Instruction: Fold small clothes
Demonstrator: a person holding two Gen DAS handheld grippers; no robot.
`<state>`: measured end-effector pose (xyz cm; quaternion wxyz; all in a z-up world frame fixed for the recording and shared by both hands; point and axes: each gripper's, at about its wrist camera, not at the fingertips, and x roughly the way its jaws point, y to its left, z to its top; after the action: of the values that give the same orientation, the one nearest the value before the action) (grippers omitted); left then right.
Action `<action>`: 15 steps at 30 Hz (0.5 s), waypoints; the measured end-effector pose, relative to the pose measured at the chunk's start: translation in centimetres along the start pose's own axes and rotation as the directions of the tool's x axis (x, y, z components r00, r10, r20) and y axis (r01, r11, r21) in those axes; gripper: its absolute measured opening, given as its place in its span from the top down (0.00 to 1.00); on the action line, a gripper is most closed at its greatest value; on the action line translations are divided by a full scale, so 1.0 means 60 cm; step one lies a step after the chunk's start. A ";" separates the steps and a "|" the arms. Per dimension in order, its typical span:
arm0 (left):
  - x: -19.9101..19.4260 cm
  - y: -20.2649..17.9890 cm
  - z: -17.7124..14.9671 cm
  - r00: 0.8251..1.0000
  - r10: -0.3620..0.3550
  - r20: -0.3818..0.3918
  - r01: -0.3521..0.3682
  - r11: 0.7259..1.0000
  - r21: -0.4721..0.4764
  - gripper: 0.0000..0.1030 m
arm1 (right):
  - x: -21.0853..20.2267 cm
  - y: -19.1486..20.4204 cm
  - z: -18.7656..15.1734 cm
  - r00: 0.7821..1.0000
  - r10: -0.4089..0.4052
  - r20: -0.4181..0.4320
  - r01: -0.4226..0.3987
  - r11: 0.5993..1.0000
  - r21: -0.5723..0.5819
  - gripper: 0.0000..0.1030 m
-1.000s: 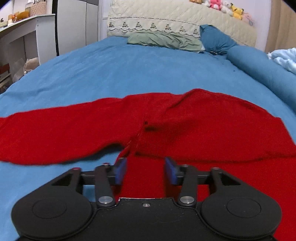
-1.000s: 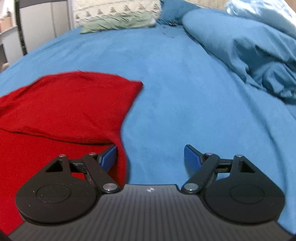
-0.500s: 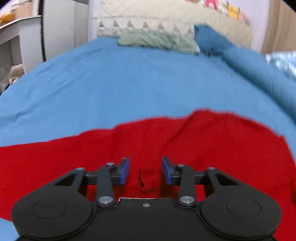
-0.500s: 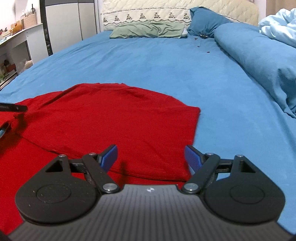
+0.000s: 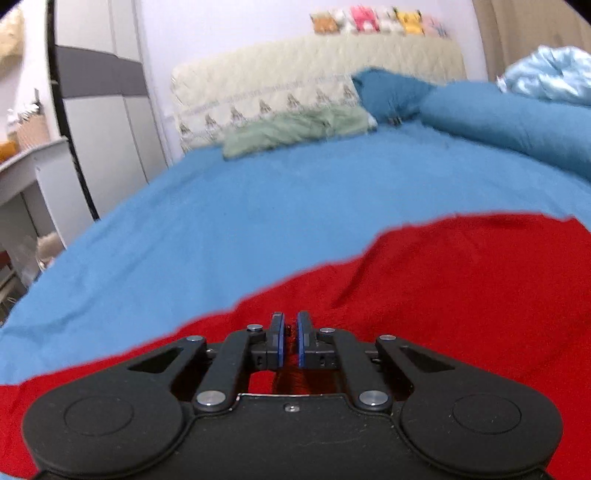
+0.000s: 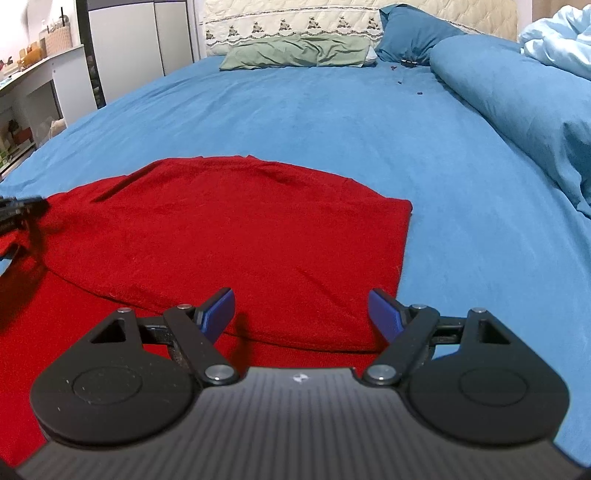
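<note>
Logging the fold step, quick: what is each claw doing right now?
Left claw: has just been closing; pinched shut on a fold of the red garment.
Right claw: open, empty, above the garment's folded edge.

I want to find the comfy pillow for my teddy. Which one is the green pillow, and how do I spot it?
Look along the big blue bed to its far end, where the pale quilted headboard stands. The green pillow lies flat at its foot. A dark blue pillow props up beside it, but only the green one is sage-coloured, wrinkled and lying down.
</note>
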<state>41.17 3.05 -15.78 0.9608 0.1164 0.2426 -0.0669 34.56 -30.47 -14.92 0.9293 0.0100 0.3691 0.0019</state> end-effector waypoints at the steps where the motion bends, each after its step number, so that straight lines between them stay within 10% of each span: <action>1: 0.005 -0.002 0.004 0.999 0.045 0.011 -0.045 0.999 0.004 0.80 | 0.000 0.000 0.000 1.000 0.001 -0.002 -0.001 1.000 -0.001 0.08; 4: 0.013 0.008 0.004 0.991 0.128 -0.028 -0.129 0.991 -0.038 0.55 | 0.003 0.001 -0.003 1.000 0.010 -0.007 -0.010 1.000 -0.009 0.08; 10: -0.024 -0.017 -0.010 0.989 -0.150 -0.006 0.149 0.988 -0.049 0.41 | 0.012 0.004 -0.012 0.997 0.079 0.008 -0.079 0.997 0.003 0.08; 15: 0.048 -0.019 -0.031 0.972 -0.181 -0.150 0.163 0.979 -0.121 0.34 | 0.032 -0.008 -0.037 0.998 0.054 -0.018 -0.054 0.999 0.005 0.08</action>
<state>42.62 2.21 -18.99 0.9337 0.0477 0.3314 -0.1272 34.47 -30.88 -17.86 0.9255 0.0218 0.3771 0.0263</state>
